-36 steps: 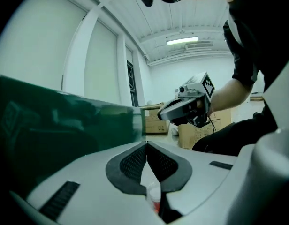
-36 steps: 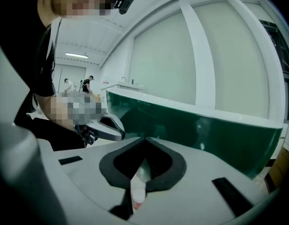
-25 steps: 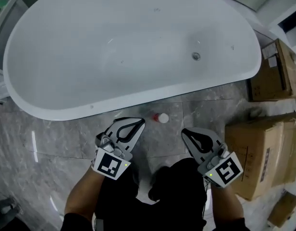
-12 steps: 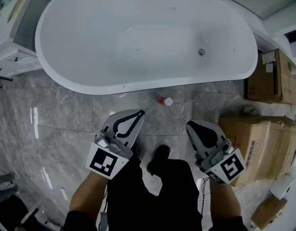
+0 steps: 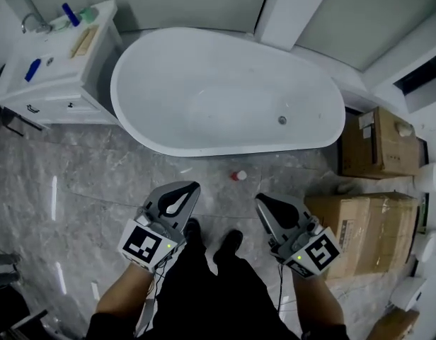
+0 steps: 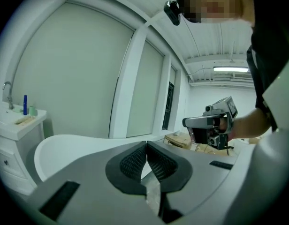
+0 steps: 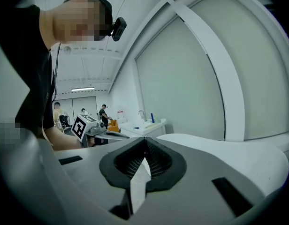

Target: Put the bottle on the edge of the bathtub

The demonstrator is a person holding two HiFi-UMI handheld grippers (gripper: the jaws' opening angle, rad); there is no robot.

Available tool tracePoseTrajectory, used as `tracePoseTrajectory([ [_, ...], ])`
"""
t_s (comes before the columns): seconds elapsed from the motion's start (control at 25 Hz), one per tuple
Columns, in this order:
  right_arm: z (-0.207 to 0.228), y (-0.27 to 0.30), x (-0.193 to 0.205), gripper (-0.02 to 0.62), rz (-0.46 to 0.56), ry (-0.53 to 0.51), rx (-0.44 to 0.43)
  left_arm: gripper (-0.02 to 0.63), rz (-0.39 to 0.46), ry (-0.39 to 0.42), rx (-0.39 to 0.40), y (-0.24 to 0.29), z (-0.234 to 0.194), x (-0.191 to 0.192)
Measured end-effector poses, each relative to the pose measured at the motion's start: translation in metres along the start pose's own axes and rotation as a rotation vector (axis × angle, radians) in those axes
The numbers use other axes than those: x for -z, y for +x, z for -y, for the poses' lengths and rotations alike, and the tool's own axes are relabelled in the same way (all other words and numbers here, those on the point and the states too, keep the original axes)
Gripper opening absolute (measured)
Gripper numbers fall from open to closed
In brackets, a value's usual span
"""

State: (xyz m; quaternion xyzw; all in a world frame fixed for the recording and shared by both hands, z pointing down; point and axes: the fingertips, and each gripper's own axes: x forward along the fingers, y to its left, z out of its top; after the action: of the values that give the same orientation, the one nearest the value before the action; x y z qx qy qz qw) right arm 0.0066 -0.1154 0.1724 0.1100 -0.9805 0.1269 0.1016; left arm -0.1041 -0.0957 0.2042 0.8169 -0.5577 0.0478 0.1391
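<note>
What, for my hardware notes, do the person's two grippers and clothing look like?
Both the left gripper and right gripper are grey plastic, each claw tapered with black textured pads around a teardrop opening. Each carries a white cube with black square markers and a green light. Thin cables trail below. The person wears black.

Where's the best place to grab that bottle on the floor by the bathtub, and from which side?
Grip the bottle across its middle, coming down from above. It appears to lie on its side on the floor, red end left, white end right, so set the jaws crosswise to that line.
</note>
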Motion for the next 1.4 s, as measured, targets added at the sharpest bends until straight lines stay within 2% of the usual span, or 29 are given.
tracePoseTrajectory([
  [0.08, -0.018, 0.0, -0.024, 0.028, 0.023, -0.027, -0.012, 0.015, -0.009, -0.004, -0.02, -0.022, -0.005, -0.019],
  [0.2, -0.034, -0.002, -0.06, 0.028, 0.089, -0.07, 0.018, 0.015, 0.01, -0.042, -0.058, -0.053, -0.012, -0.045],
  [0.32, -0.051, -0.009, -0.083, 0.028, 0.124, -0.077, 0.023, 0.015, 0.028, -0.056, -0.083, -0.083, -0.017, -0.068],
  [0.4, -0.058, -0.015, -0.096, 0.028, 0.155, -0.097, 0.038, 0.015, 0.041, -0.036, -0.081, -0.098, -0.015, -0.083],
  [0.6, -0.076, -0.042, -0.11, 0.028, 0.199, -0.157, 0.085, 0.015, 0.07, 0.087, -0.057, -0.127, 0.01, -0.108],
  [0.68, -0.082, -0.052, -0.115, 0.028, 0.217, -0.159, 0.082, 0.015, 0.08, 0.089, -0.054, -0.134, 0.016, -0.116],
  [0.76, -0.082, -0.062, -0.115, 0.028, 0.233, -0.133, 0.083, 0.015, 0.094, 0.08, -0.054, -0.137, 0.021, -0.125],
  [0.88, -0.077, -0.075, -0.113, 0.028, 0.242, -0.107, 0.097, 0.016, 0.117, 0.115, -0.077, -0.137, 0.031, -0.139],
  [1.12, -0.064, -0.099, -0.152, 0.028, 0.333, -0.085, 0.124, 0.015, 0.146, 0.149, -0.08, -0.119, 0.055, -0.17],
  [1.28, -0.059, -0.109, -0.151, 0.028, 0.279, -0.153, 0.168, 0.015, 0.13, 0.122, -0.098, -0.105, 0.057, -0.169],
  [1.4, -0.062, -0.11, -0.16, 0.028, 0.287, -0.212, 0.189, 0.015, 0.112, 0.101, -0.1, -0.095, 0.057, -0.159],
])
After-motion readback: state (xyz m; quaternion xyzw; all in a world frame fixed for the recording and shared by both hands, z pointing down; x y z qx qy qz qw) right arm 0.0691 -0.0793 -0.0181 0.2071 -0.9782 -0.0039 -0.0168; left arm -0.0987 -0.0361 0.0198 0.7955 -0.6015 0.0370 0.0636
